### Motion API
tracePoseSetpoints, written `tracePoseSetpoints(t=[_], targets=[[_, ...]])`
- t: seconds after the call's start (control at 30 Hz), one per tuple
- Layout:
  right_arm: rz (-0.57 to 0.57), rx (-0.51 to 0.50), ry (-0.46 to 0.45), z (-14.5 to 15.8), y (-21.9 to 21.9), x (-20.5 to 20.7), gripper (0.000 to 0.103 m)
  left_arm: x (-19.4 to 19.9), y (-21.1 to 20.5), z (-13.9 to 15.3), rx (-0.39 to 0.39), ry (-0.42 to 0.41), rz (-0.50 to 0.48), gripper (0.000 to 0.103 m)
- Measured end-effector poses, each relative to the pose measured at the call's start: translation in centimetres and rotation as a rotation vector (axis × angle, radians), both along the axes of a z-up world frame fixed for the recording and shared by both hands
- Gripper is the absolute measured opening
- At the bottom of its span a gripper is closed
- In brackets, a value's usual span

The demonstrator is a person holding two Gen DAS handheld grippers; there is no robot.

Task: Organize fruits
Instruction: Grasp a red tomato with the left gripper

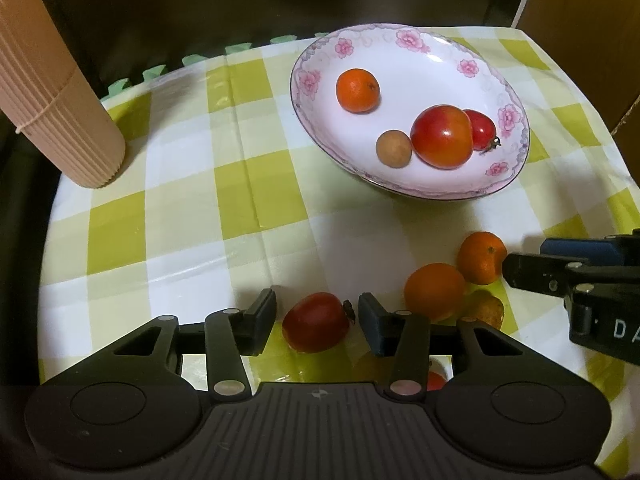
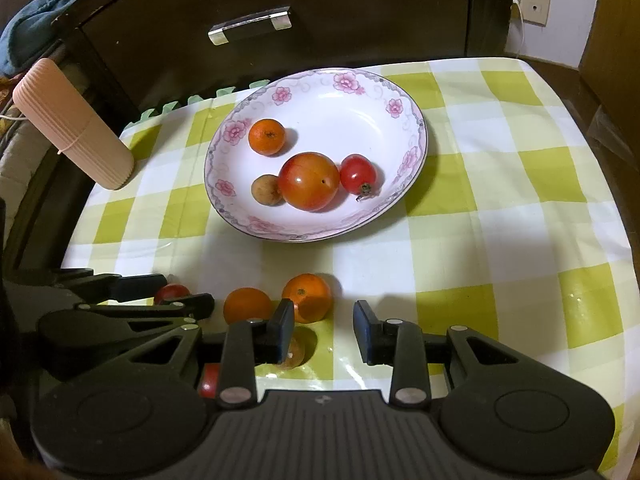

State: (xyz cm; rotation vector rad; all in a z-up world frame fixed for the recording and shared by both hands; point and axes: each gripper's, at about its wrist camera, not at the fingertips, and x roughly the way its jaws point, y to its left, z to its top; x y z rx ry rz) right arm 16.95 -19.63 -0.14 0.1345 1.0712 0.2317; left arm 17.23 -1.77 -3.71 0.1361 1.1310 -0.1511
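Observation:
A flowered white plate (image 1: 400, 34) (image 2: 304, 237) holds a tangerine, a big red-orange fruit, a small red tomato and a brown longan. My left gripper (image 1: 317, 322) is shut on a red tomato (image 1: 316, 320) (image 2: 172, 291) that rests on the checked cloth. Two tangerines (image 1: 434, 296) (image 1: 482, 258) lie just right of it. My right gripper (image 2: 324, 332) stands open over bare cloth, with nothing between its fingers; the nearer tangerine (image 2: 308, 298) lies just beyond its left finger. A small orange fruit (image 2: 298, 354) is half hidden behind that finger.
A ribbed pink cylinder (image 1: 60, 100) (image 2: 72, 124) stands at the cloth's far left corner. A dark cabinet with a clear handle (image 2: 250, 26) rises behind the table. A cardboard box (image 1: 580, 20) stands at the far right. A red thing (image 2: 210, 380) peeks out under the gripper bodies.

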Motion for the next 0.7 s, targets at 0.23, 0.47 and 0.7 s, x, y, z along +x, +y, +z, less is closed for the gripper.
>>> tracePoseSetpoints(t=[0.23, 0.47, 0.7], targets=[[-0.007, -0.002, -0.009, 0.2, -0.1, 0.1, 0.031, -0.8, -0.3, 0.4, 0.01, 0.004, -0.018, 0.043], [-0.015, 0.005, -0.01, 0.3, -0.3, 0.2, 0.031, -1.2, 0.2, 0.6, -0.016, 0.012, -0.003, 0.043], [-0.039, 0.036, 0.01, 0.0, -0.7, 0.9, 0.031, -1.4, 0.4, 1.3, -0.041, 0.0, -0.006, 0.043]])
